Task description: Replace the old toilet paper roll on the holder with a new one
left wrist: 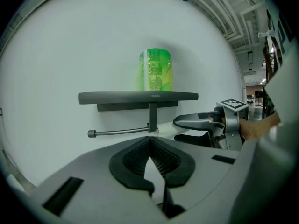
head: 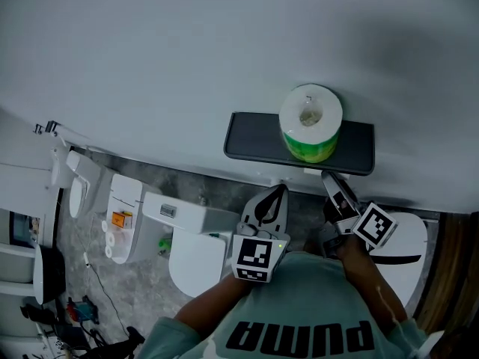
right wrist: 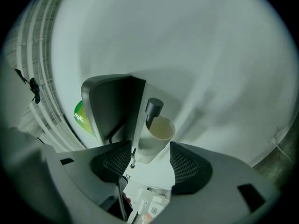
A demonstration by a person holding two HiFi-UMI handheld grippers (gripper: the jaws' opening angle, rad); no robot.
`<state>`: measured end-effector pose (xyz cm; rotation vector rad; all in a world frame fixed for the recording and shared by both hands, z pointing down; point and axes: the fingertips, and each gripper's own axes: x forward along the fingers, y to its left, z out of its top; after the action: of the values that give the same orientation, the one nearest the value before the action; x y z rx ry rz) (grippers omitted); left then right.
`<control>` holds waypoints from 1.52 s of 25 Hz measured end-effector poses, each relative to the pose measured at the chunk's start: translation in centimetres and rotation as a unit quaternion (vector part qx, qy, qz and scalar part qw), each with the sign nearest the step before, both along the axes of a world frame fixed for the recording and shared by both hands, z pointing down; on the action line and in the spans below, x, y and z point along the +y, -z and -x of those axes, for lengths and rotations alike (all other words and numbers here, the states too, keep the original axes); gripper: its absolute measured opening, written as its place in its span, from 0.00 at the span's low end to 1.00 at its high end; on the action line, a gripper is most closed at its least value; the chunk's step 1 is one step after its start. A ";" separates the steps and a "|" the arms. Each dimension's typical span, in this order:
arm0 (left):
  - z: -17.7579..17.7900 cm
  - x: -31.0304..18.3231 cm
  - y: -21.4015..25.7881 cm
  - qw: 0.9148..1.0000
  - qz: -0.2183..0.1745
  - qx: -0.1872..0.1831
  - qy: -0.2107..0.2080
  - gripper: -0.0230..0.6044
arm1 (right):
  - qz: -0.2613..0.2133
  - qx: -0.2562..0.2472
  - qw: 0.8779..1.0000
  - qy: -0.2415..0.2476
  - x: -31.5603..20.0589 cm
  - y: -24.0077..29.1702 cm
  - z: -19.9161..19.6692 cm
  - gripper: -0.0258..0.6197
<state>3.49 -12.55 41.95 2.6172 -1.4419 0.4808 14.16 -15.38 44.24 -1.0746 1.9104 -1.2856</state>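
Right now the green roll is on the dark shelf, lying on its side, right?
No. The green roll is on the dark shelf, but it stands upright on its end, not on its side. The head view shows its core hole facing up, and the left gripper view shows it standing too.

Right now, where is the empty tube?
In the right gripper view the tube sits on the holder bar under the shelf, between the right gripper's open jaws.

Dim, cool, even light, soft shadows on the wall (head: pixel 187 43), gripper views fisheye-bent with black corners
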 end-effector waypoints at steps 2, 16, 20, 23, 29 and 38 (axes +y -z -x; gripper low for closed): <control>0.1 -0.3 -0.2 1.000 0.001 0.000 -0.006 0.04 | -0.001 -0.007 1.000 -0.008 -0.4 0.1 -0.1 0.42; 0.0 -2.3 0.0 0.999 0.003 0.007 -0.046 0.04 | 0.002 -0.048 0.997 -0.053 -1.1 0.7 -0.9 0.35; -0.3 -2.4 0.1 0.999 0.001 0.009 -0.050 0.04 | -0.001 -0.048 0.997 -0.053 -0.9 1.2 -0.8 0.34; -0.4 -2.2 0.1 0.999 0.001 0.010 -0.051 0.04 | -0.002 -0.045 0.997 -0.062 -0.7 1.4 -1.2 0.34; -1.0 -1.6 0.4 0.999 -0.004 0.012 -0.050 0.04 | -0.005 -0.050 0.996 -0.073 -0.4 1.8 -2.6 0.34; -2.1 -0.9 0.9 0.999 -0.013 0.014 -0.046 0.04 | -0.004 -0.066 0.994 -0.091 0.3 1.6 -5.1 0.33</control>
<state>5.62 -13.42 41.10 2.7093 -1.3317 0.4350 19.26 -15.05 42.60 -1.1036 1.6784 -1.2156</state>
